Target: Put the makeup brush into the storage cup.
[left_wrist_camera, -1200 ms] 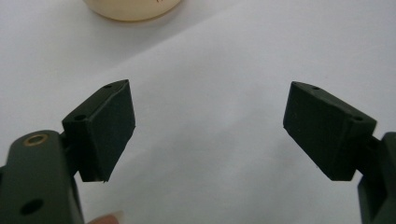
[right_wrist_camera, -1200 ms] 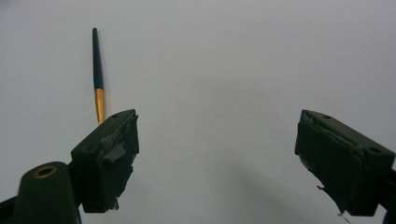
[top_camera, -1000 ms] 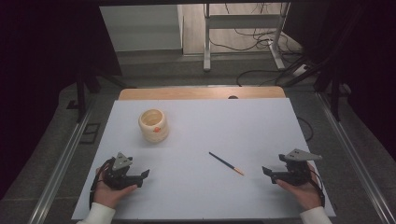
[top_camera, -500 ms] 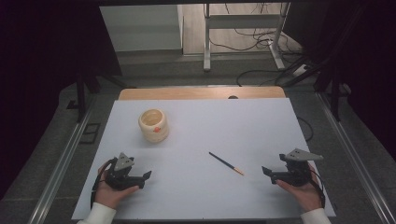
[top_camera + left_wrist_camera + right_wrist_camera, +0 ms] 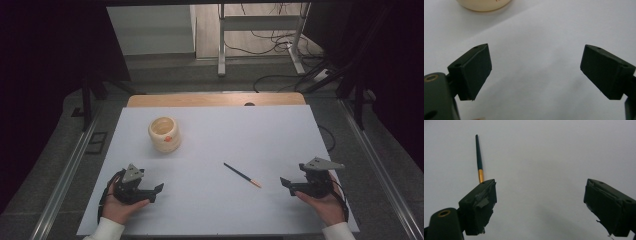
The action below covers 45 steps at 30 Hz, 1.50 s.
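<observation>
Paintbrush (image 5: 242, 175) lies flat on the white table (image 5: 220, 145), a bit right of centre, dark handle toward the far-left, pale tip toward the near-right; nothing touching it, so the pickup looks not yet begun. In the right gripper view the same brush (image 5: 479, 157) sits just past the left jaw, outside the gap, w/ nothing between the jaws. Right gripper (image 5: 286, 183) is nearest, jaws spread wide & empty, resting low on the table near the brush's tip end but apart from it. Left gripper (image 5: 156, 189) is well apart on the other side, near the front edge; its jaws have just been opening & now stand wide w/ nothing between them. Cream pot (image 5: 164, 134) stands upright beyond the left gripper, far-left of the brush, apart from it; prob. where the brush goes, though that's a guess. Left to do, by my read: grasp, lift, carry. Plenty of bare table round the brush; only the pot to steer round. Right hand sits close to the table's right & front edges.
</observation>
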### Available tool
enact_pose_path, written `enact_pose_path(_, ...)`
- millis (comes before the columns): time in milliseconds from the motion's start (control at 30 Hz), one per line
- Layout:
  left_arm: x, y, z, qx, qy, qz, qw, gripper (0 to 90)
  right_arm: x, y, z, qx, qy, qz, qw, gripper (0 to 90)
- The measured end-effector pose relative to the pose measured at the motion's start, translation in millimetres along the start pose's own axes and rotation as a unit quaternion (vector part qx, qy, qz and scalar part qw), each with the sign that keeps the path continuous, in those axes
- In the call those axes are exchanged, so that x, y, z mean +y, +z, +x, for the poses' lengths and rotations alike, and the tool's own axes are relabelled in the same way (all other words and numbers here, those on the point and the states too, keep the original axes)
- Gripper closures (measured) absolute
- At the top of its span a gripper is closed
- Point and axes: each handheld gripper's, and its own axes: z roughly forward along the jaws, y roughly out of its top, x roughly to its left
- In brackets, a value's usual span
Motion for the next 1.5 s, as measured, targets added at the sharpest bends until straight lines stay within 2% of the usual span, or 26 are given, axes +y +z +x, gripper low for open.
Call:
enact_pose_path(100, 0.1, -0.7, -1.0, 0.0, 0.001, 0.001, 1.0, 10.8, 3.0, -1.0, 0.9, 0.005, -0.004, -0.001, 1.0, 14.0)
enact_pose_path(967, -1.6, -0.9, -1.6, 0.001, -0.002, -0.001, 1.0, 10.8, 25.1, -0.2, 13.7, 0.02, -0.025, 0.0, 0.9995, 13.3)
enact_pose_path(1500, -1.3, -3.4, -2.5, 0.003, 0.002, -0.002, 1.0, 10.9, 42.9, 2.6, 24.7, 0.032, -0.036, 0.024, 0.9985, 14.0)
